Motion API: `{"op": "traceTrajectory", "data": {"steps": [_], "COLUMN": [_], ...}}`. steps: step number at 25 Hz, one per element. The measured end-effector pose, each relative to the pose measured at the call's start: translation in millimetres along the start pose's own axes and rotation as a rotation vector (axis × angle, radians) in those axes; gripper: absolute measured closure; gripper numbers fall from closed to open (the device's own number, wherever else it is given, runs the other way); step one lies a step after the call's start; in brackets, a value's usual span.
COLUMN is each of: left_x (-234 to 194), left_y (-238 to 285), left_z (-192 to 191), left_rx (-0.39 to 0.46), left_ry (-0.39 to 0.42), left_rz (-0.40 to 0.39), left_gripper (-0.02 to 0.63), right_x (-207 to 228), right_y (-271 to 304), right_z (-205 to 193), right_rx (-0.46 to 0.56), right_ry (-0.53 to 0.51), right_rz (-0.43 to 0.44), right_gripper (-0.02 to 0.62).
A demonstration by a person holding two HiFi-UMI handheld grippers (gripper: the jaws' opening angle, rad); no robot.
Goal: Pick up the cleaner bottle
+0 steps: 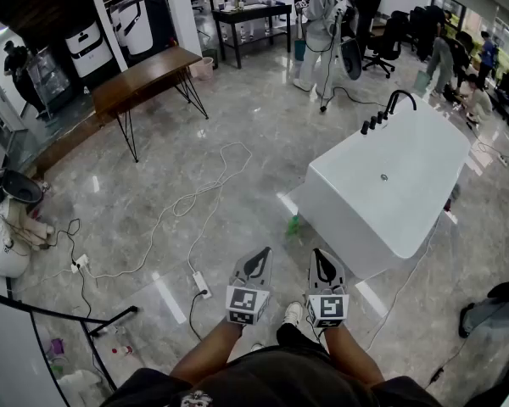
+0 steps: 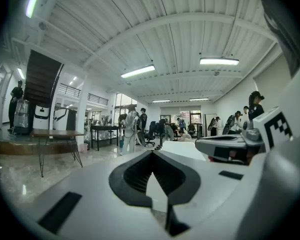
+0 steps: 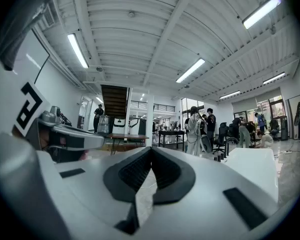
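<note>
The forearms (image 1: 205, 356) reach forward side by side, holding the left gripper (image 1: 261, 255) and right gripper (image 1: 320, 258) roughly level. Both pairs of jaws are closed and empty.

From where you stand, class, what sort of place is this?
Probably an open lab or test hall: a freestanding white bathtub on the polished floor, loose cables trailing across it, and people standing around tables at the back.
</note>
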State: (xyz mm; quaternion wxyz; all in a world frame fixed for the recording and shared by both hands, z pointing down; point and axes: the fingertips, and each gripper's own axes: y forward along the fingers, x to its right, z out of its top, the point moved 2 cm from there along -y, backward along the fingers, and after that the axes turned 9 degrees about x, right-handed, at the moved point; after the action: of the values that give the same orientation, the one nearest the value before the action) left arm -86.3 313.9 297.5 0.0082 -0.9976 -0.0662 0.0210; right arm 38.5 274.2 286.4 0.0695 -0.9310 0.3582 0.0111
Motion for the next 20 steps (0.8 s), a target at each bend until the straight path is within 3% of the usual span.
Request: {"op": "traceTrajectory", "data": {"steps": [10,16,20], "left_x": [-5,-15,-25], "left_y": [113,157,189], "left_z": [0,-8,-14], "left_rx": [-0.015,-0.034,-0.041], "left_ry": [-0.004,-0.001,0.007], "left_rz": [0.022,0.037,0.013], "left_gripper": [0.6,0.6,0.6], "right_x": [86,115,134], "right_y": [82,114,138], "right_z": [-17,-27,-46], "right_rx": [0.006,0.009,-0.012], "right_ry": [0.017,0.067,0.042], "right_rz": [0.014,0.004,-0.014], "right_gripper": [0.578,0.578,0.578]}}
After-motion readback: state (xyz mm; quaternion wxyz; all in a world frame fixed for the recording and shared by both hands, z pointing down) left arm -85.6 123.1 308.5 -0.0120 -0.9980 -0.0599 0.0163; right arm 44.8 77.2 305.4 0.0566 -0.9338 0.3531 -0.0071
